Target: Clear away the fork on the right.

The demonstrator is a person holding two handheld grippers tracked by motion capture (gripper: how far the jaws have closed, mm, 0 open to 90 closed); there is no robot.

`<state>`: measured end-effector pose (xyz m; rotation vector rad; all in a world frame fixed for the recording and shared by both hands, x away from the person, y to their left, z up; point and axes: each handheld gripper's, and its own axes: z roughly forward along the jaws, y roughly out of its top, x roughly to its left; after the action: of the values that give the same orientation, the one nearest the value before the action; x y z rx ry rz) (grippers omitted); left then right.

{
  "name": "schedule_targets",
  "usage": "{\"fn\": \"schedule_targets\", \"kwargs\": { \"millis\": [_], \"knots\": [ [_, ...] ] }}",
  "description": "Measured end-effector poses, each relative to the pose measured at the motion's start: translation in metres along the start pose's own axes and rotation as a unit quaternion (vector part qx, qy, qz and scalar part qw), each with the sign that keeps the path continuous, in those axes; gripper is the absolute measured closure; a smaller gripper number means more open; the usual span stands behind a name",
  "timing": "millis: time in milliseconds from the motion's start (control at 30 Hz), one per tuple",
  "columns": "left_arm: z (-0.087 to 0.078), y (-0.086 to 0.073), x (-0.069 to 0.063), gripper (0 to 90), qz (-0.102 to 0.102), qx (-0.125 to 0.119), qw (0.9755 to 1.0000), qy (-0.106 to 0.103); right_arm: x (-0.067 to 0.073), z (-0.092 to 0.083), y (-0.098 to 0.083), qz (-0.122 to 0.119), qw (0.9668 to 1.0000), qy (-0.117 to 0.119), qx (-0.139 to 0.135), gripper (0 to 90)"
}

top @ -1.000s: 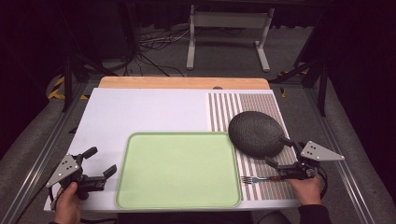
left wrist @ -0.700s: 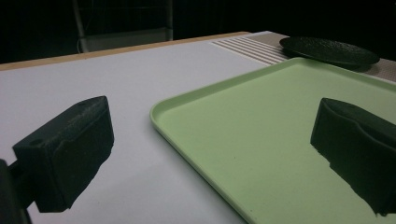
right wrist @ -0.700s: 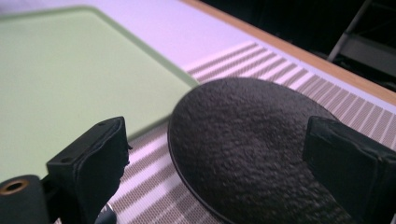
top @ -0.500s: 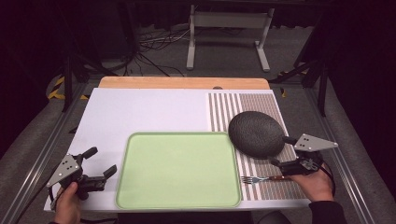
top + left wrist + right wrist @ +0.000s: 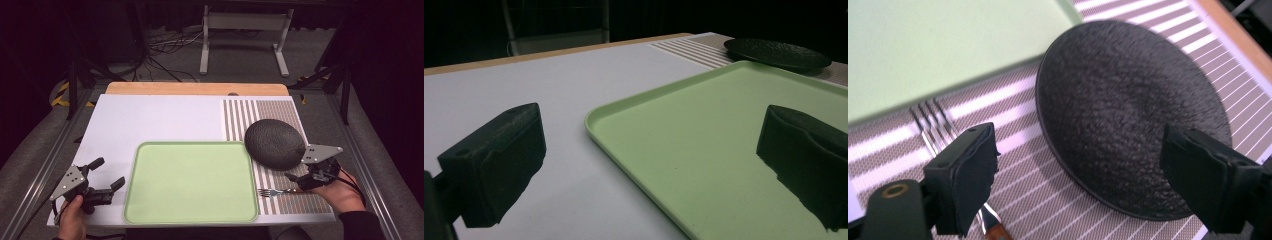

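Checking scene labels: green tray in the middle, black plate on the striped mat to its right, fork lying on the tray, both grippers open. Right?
Not quite. The fork lies on the striped mat, just off the green tray, not on it; the high view shows this. The rest holds: the black plate is on the mat to the tray's right, and the left gripper and right gripper are both open.

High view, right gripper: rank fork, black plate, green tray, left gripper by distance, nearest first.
From the right gripper:
1. Fork, just beside its fingers toward the tray, on the striped mat.
2. Black plate, just beyond it on the same mat; close to the fork's rank.
3. Green tray, middle of the table.
4. Left gripper, at the table's opposite near corner.
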<state>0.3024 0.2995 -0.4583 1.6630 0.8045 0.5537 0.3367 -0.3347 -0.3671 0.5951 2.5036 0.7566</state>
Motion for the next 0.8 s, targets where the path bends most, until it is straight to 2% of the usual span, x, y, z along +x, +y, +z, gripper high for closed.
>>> {"fn": "schedule_targets", "kwargs": {
  "millis": [133, 233, 467, 500, 533, 567, 600, 667, 800],
  "knots": [
    [0.0, 0.0, 0.0, 0.2, 0.0, 0.0, 1.0, 0.0, -0.0014, 0.0013, 0.0034, -0.02, 0.9987, 0.026, 0.039, 15.5],
    [0.0002, -0.0001, -0.0001, 0.2, 0.0, -0.001, 1.0, 0.001, -0.002, 0.0022, 0.0043, -0.025, 0.9979, 0.031, 0.051, 15.2],
    [0.0001, -0.0002, -0.0001, 0.2, 0.0, 0.0, 1.0, 0.001, -0.0037, 0.0057, 0.0057, -0.051, 0.9926, 0.054, 0.096, 15.4],
    [0.0001, -0.0002, -0.0001, 0.2, 0.0, 0.0, 1.0, 0.001, -0.0037, 0.0057, 0.0057, -0.051, 0.9926, 0.054, 0.096, 15.4],
    [0.0001, -0.0003, -0.0002, 0.2, 0.0, -0.001, 1.0, 0.001, -0.0027, 0.0063, 0.0064, -0.06, 0.99, 0.063, 0.111, 16.1],
    [0.0001, -0.0002, -0.0002, 0.2, 0.0, -0.001, 1.0, 0.001, -0.0027, 0.0063, 0.0064, -0.06, 0.99, 0.063, 0.111, 16.1],
    [0.0002, -0.0002, -0.0002, 0.2, 0.0, -0.001, 1.0, 0.001, -0.0017, 0.0065, 0.007, -0.066, 0.9878, 0.07, 0.122, 16.8],
    [0.0004, -0.0003, -0.0003, 0.2, 0.0, -0.002, 1.0, 0.002, -0.0014, 0.0066, 0.0072, -0.069, 0.9871, 0.072, 0.125, 17.2],
    [0.0002, -0.0002, -0.0004, 0.1, 0.001, 0.0, 1.0, 0.001, -0.0007, 0.0074, 0.0078, -0.081, 0.9827, 0.087, 0.142, 18.7]
  ]
}}
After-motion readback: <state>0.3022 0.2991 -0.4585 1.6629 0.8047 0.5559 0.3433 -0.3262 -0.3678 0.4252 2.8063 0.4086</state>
